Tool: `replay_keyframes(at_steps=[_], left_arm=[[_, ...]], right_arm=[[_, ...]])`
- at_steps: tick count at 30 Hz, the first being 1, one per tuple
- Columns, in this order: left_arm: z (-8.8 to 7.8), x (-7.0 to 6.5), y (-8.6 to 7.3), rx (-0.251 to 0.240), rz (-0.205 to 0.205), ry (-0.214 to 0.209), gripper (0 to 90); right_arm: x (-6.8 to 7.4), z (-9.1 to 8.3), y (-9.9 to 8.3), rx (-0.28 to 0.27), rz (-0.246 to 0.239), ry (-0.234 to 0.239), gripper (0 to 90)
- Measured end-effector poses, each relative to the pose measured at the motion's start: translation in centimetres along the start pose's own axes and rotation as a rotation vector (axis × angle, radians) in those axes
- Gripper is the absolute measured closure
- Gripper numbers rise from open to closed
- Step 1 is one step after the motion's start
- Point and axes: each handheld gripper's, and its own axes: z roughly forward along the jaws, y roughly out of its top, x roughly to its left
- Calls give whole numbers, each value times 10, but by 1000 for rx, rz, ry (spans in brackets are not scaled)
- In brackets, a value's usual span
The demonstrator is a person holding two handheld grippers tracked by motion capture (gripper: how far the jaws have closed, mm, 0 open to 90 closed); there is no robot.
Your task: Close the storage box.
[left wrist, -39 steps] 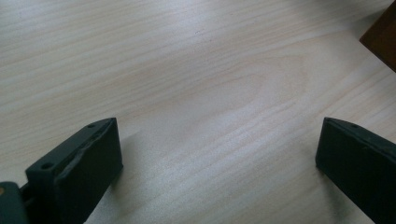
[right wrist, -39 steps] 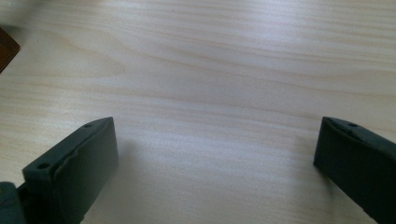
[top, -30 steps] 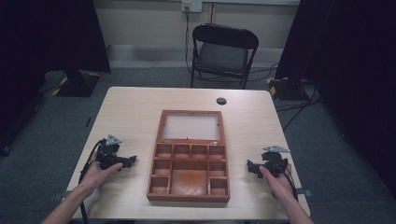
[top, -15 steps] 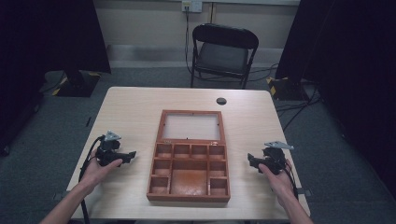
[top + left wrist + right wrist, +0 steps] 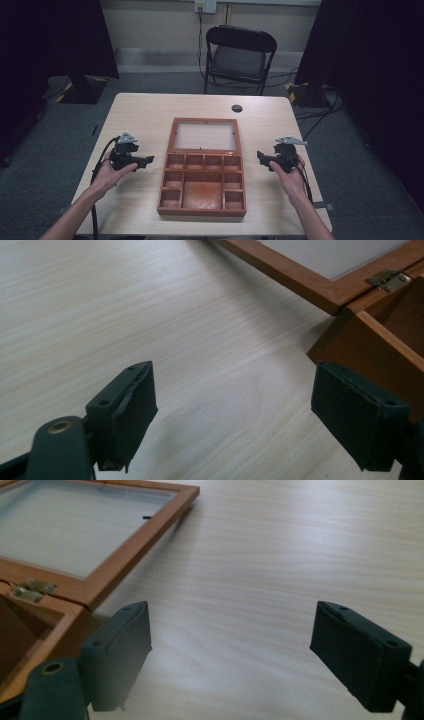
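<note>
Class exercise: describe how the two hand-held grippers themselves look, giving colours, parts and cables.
Both the left gripper and the right gripper are black, each topped by a grey three-cornered plate. A black cable trails from each. Their fingers are blocky dark pads with small screw holes. The forearms are bare.

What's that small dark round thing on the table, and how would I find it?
Start at the pale wooden table and find the open wooden box in its middle, glass-paned lid lying flat towards the chair. Just beyond the lid's far right corner sits the small dark disc, alone on bare wood: the one round, black thing there.
</note>
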Motion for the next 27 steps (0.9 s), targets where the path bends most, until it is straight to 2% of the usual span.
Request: replay_keyframes(at_steps=[2,3,4,6,7,8,10,11,13,18,22,24,27], left_arm=[[1,0,4,-25,-23,6,182],[2,0,6,-17,-25,-7,182],[3,0,8,-7,-15,-8,182],[4,2,14,-17,5,13,183],[4,2,17,-40,-17,14,191],[6,3,20,-40,-21,7,191],[8,5,28,-58,7,19,193],[8,7,31,-85,4,30,203],[10,11,39,-107,-23,24,215],[17,16,62,-87,-31,36,222],[23,17,79,-94,-33,6,232],[28,16,83,-97,-34,8,274],[39,13,85,-65,-74,-25,273]], right_arm=[[3,3,5,7,-11,19,154],[4,5,10,6,-8,35,155],[4,5,10,6,-8,35,155],[5,9,17,13,-3,54,155],[5,12,23,2,1,51,165],[5,12,23,2,1,51,165],[6,17,30,6,-1,57,161],[7,19,33,7,-2,58,161],[9,26,40,6,-8,55,171],[17,44,57,27,-15,74,156],[21,56,69,27,-17,101,148],[24,62,73,30,-29,110,148],[29,71,73,44,-48,132,152]])
